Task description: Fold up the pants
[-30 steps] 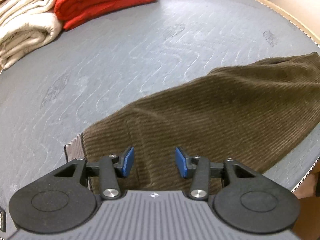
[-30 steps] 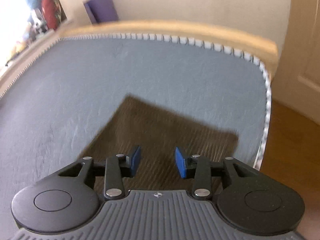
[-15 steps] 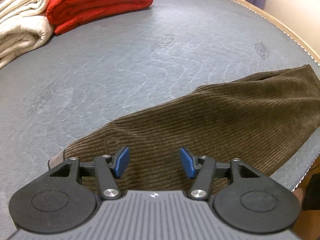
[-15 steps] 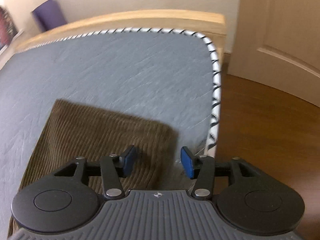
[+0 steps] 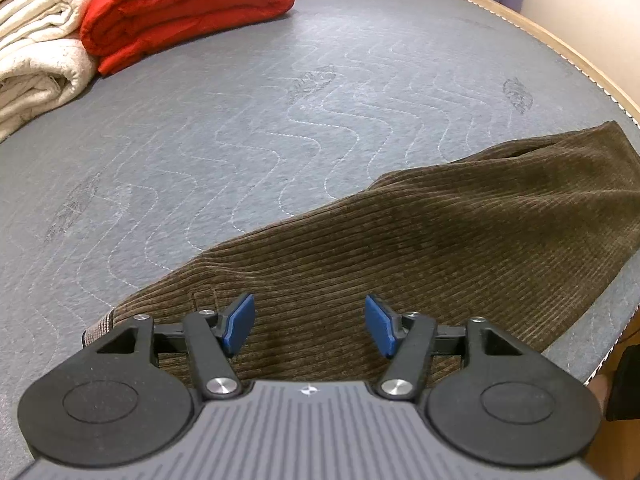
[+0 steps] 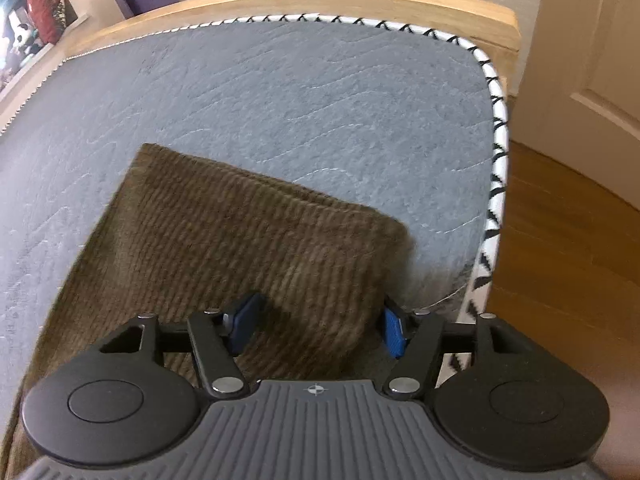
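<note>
**A:** so where are the claws? Nearest first.

**B:** left gripper hangs over the waistband end of the pants, jaws opening, nothing pinched, cloth just lying under them. Right gripper is over the hem end, jaws opening too, not grasping; its right pad sits at the cloth's side edge.

**A:** room to move?

**B:** plenty. The pants lie flat along the near edge of the mattress, the hem close to the corner trim and floor. Beyond is bare grey quilting, with blankets stacked way off at the far left.
</note>
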{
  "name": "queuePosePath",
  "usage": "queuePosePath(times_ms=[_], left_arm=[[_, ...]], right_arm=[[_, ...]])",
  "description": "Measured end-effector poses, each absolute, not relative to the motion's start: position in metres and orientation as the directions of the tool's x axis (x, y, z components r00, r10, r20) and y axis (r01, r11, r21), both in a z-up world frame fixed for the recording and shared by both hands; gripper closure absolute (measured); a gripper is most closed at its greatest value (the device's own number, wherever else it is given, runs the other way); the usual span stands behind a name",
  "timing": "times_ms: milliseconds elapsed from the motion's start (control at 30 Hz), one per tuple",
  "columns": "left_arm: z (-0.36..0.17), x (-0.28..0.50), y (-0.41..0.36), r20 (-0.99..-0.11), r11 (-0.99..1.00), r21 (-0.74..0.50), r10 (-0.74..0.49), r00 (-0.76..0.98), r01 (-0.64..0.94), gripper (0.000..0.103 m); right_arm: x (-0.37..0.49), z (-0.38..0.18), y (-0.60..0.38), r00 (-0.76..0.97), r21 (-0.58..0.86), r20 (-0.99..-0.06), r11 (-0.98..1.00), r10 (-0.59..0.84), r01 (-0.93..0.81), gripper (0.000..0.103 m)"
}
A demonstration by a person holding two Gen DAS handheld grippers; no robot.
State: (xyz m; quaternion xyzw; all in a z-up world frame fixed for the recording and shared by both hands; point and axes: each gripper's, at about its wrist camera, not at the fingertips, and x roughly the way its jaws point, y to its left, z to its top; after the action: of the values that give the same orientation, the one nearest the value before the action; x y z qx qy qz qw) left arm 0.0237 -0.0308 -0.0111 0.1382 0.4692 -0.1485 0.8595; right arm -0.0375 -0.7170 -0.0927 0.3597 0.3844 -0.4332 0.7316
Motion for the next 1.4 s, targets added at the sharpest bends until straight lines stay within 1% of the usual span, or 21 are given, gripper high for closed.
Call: queuePosePath(times_ms=[67, 100, 167, 200, 233, 267, 300, 333, 500, 533, 633, 733, 900, 1067, 1100, 1133, 1167, 1300, 1400], left_arm=[[-0.011, 0.024, -0.03, -0.847, 0.918, 0.097, -0.126, 0.516, 0.384, 0.035], [-0.01, 0.024, -0.03, -0.847, 0.918, 0.096, -0.127, 0.517, 0.384, 0.035], [-0.01, 0.023, -0.031, -0.846, 0.916, 0.098, -0.129, 0.518, 0.388, 0.035], [-0.01, 0.023, -0.031, -0.845, 0.916, 0.099, -0.129, 0.518, 0.389, 0.035], [-0.01, 0.023, -0.031, -0.845, 0.916, 0.1, -0.128, 0.519, 0.389, 0.034], [-0.01, 0.024, -0.031, -0.845, 0.916, 0.1, -0.128, 0.519, 0.388, 0.034], [-0.009, 0.024, -0.031, -0.845, 0.917, 0.099, -0.128, 0.52, 0.387, 0.034], [-0.009, 0.024, -0.03, -0.844, 0.917, 0.099, -0.128, 0.521, 0.386, 0.034], [-0.009, 0.023, -0.031, -0.844, 0.916, 0.102, -0.127, 0.521, 0.388, 0.034], [-0.009, 0.023, -0.031, -0.845, 0.915, 0.105, -0.125, 0.52, 0.39, 0.034], [-0.01, 0.023, -0.03, -0.846, 0.914, 0.109, -0.121, 0.52, 0.39, 0.033], [-0.01, 0.024, -0.027, -0.846, 0.919, 0.106, -0.118, 0.519, 0.381, 0.033], [-0.008, 0.025, -0.025, -0.844, 0.921, 0.1, -0.122, 0.522, 0.377, 0.032], [-0.009, 0.026, -0.031, -0.846, 0.918, 0.102, -0.123, 0.518, 0.384, 0.031], [-0.009, 0.026, -0.033, -0.846, 0.916, 0.102, -0.125, 0.519, 0.387, 0.031], [-0.009, 0.025, -0.035, -0.845, 0.915, 0.104, -0.126, 0.519, 0.39, 0.031], [-0.009, 0.025, -0.036, -0.845, 0.913, 0.105, -0.127, 0.519, 0.394, 0.031], [-0.01, 0.025, -0.044, -0.844, 0.906, 0.111, -0.131, 0.52, 0.408, 0.03], [-0.012, 0.025, -0.047, -0.845, 0.902, 0.119, -0.128, 0.519, 0.416, 0.03]], right_arm=[[-0.037, -0.093, -0.716, 0.355, 0.215, -0.871, 0.387, -0.339, 0.896, 0.038], [-0.036, -0.093, -0.715, 0.356, 0.211, -0.872, 0.399, -0.335, 0.892, 0.041], [-0.037, -0.094, -0.714, 0.36, 0.212, -0.871, 0.406, -0.333, 0.889, 0.051], [-0.038, -0.093, -0.715, 0.365, 0.222, -0.869, 0.398, -0.333, 0.89, 0.064], [-0.041, -0.093, -0.717, 0.382, 0.248, -0.866, 0.386, -0.322, 0.889, 0.075], [-0.045, -0.094, -0.719, 0.403, 0.281, -0.863, 0.374, -0.304, 0.884, 0.081], [-0.047, -0.095, -0.721, 0.422, 0.307, -0.859, 0.367, -0.291, 0.878, 0.084], [-0.048, -0.095, -0.72, 0.428, 0.315, -0.857, 0.365, -0.288, 0.876, 0.085], [-0.045, -0.093, -0.719, 0.422, 0.301, -0.858, 0.378, -0.293, 0.875, 0.084], [-0.045, -0.092, -0.719, 0.415, 0.297, -0.86, 0.371, -0.296, 0.88, 0.078], [-0.047, -0.087, -0.721, 0.394, 0.28, -0.856, 0.341, -0.334, 0.897, 0.068], [-0.056, -0.081, -0.727, 0.426, 0.322, -0.827, 0.312, -0.366, 0.894, 0.063], [-0.083, -0.078, -0.74, 0.482, 0.422, -0.794, 0.235, -0.37, 0.876, 0.061], [-0.097, -0.091, -0.747, 0.508, 0.453, -0.804, 0.233, -0.309, 0.86, 0.061], [-0.098, -0.093, -0.747, 0.502, 0.449, -0.809, 0.23, -0.305, 0.863, 0.06], [-0.1, -0.094, -0.747, 0.496, 0.448, -0.813, 0.216, -0.305, 0.867, 0.056], [-0.103, -0.096, -0.747, 0.495, 0.457, -0.813, 0.191, -0.305, 0.869, 0.056], [-0.109, -0.098, -0.753, 0.545, 0.536, -0.782, 0.121, -0.303, 0.835, 0.055], [-0.102, -0.106, -0.754, 0.585, 0.579, -0.767, 0.109, -0.263, 0.808, 0.055]])
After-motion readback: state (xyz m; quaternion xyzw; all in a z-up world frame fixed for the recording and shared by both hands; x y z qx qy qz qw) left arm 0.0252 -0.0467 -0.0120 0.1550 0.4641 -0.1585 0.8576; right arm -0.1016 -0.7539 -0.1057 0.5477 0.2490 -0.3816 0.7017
